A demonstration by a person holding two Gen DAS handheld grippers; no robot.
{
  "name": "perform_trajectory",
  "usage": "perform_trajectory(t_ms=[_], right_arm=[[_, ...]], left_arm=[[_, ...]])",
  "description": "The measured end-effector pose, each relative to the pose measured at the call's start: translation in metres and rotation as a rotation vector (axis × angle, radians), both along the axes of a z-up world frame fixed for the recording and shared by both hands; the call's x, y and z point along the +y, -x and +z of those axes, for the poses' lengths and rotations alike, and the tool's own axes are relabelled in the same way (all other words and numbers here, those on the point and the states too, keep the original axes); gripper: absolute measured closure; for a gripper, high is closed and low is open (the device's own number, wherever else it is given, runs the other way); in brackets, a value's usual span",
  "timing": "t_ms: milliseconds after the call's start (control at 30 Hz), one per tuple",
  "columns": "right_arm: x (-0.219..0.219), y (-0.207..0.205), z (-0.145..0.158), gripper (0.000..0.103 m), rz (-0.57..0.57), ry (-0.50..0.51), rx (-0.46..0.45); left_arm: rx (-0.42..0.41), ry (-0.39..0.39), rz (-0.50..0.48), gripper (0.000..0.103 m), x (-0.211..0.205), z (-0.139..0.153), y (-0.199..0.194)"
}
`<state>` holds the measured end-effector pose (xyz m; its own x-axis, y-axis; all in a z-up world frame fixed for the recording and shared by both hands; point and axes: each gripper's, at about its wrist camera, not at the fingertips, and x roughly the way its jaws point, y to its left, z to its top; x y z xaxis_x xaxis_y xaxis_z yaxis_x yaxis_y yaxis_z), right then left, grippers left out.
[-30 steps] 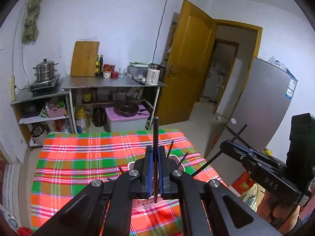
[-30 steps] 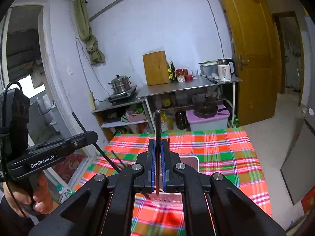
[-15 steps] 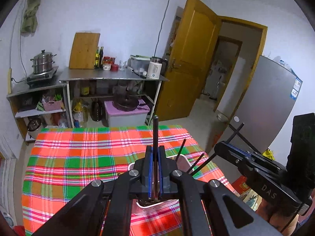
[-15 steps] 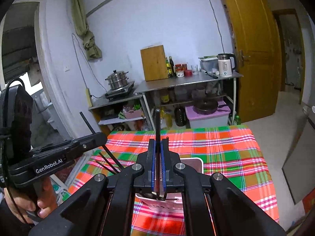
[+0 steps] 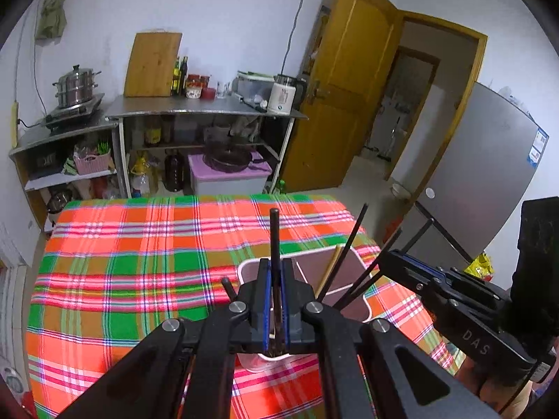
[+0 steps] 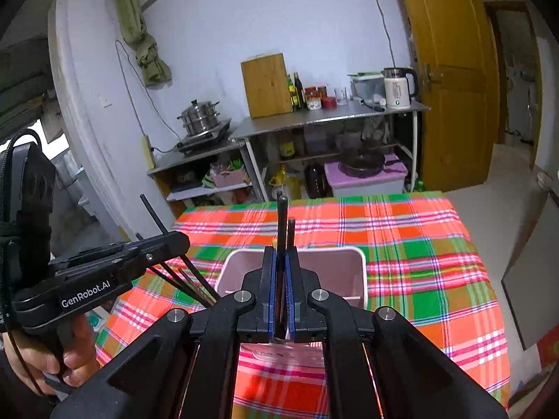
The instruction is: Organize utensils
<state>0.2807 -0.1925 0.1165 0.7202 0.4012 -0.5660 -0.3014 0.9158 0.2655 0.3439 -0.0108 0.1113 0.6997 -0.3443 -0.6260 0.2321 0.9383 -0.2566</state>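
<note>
On the plaid cloth (image 6: pixel 401 244), at 6 o'clock of both views, stands a pink holder (image 6: pixel 361 272) with its mouth open upward. The left gripper (image 5: pixel 275 300) is clamped shut on black chopsticks (image 5: pixel 274 241) that rise toward 12 o'clock past its tips; the right gripper (image 6: pixel 279 293) is likewise clamped on its own chopsticks (image 6: pixel 282 220), two rods side by side. In the left view the right gripper enters from 4 o'clock with rods fanning toward 11 o'clock over the holder; in the right view the left gripper comes in from 9 o'clock, held by a hand (image 6: pixel 52 359), its rods slanting toward the holder's near left corner. A few rods, one of them pale, seem to lean in the holder already, though I cannot tell which of the dark ones are held and which are resting.

The step in hand looks like carrying both bundles to the holder. Next, each bundle's lower end needs to pass inside the rim before the jaws part; the two bundles sit close, so they could cross or knock the light holder.

Compared with a second ago, both cameras sit lower and nearer: the holder looms larger, more cloth fills the view, and the other gripper's rods now reach over the rim. Both grips are unchanged.
</note>
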Motion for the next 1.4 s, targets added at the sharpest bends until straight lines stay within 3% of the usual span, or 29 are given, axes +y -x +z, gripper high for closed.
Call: perform_trajectory(t_ms=[267, 400, 800, 1100, 1167, 1267, 1400], right_arm=[[-0.006, -0.007, -0.013, 0.098, -0.009, -0.016, 0.056], [-0.012, -0.002, -0.003, 0.087, -0.012, -0.042, 0.032], [-0.021, 0.033, 0.032, 0.086, -0.003, -0.055, -0.051], [-0.03, 0.073, 0.038, 0.082, -0.009, -0.054, -0.089], [-0.031, 0.083, 0.038, 0.078, -0.007, -0.049, -0.1], [-0.033, 0.101, 0.035, 0.075, -0.014, -0.041, -0.116], [-0.037, 0.122, 0.025, 0.073, -0.03, -0.032, -0.125]], left_arm=[[-0.002, -0.019, -0.002, 0.098, -0.002, -0.005, 0.005], [-0.041, -0.04, 0.006, 0.097, -0.001, 0.007, 0.012], [-0.123, -0.011, 0.027, 0.094, 0.01, 0.046, 0.051], [-0.161, -0.013, 0.018, 0.094, 0.004, 0.054, 0.096], [-0.17, -0.021, 0.022, 0.091, 0.001, 0.051, 0.108], [-0.177, -0.021, 0.029, 0.076, 0.001, 0.045, 0.126], [-0.19, -0.021, 0.037, 0.075, 0.001, 0.031, 0.152]])
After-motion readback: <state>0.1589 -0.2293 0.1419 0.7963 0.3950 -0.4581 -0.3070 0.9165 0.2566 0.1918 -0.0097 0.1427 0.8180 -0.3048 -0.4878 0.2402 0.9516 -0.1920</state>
